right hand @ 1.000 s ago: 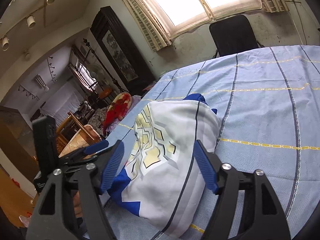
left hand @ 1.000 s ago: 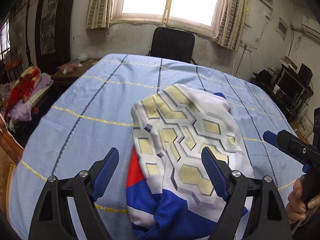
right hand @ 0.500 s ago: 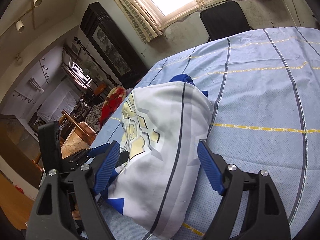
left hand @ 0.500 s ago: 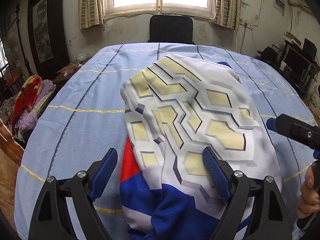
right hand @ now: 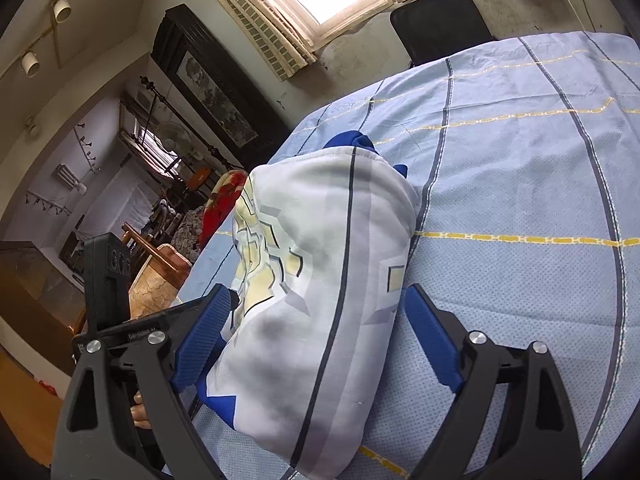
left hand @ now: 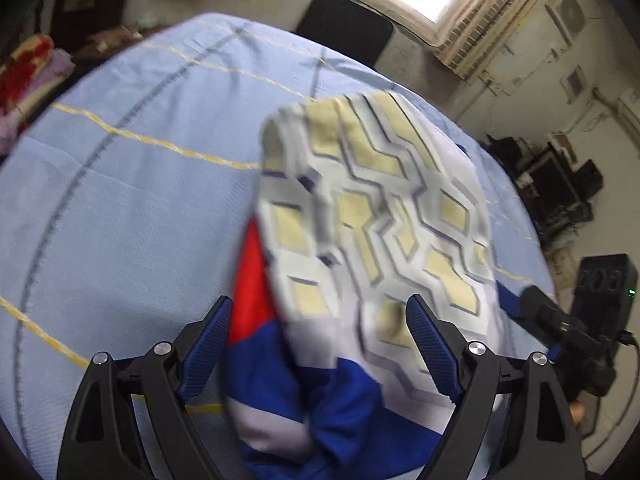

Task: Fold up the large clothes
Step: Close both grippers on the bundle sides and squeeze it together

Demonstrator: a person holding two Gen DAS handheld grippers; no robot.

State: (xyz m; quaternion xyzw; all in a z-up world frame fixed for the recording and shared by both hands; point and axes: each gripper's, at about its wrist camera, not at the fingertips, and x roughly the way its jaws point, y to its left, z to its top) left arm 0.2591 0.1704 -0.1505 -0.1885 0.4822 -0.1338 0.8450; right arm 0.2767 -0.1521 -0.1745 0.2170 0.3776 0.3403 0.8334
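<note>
Left wrist: garment (left hand: 372, 248) hides blue tablecloth (left hand: 132, 208).

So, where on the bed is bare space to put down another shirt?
Bare blue sheet lies right of the folded garment, toward the black chair, and left of it. The near middle is crowded: the garment sits between both open grippers.

Folded patterned garment (left hand: 372, 232) on bedsheet (left hand: 132, 208)
</note>
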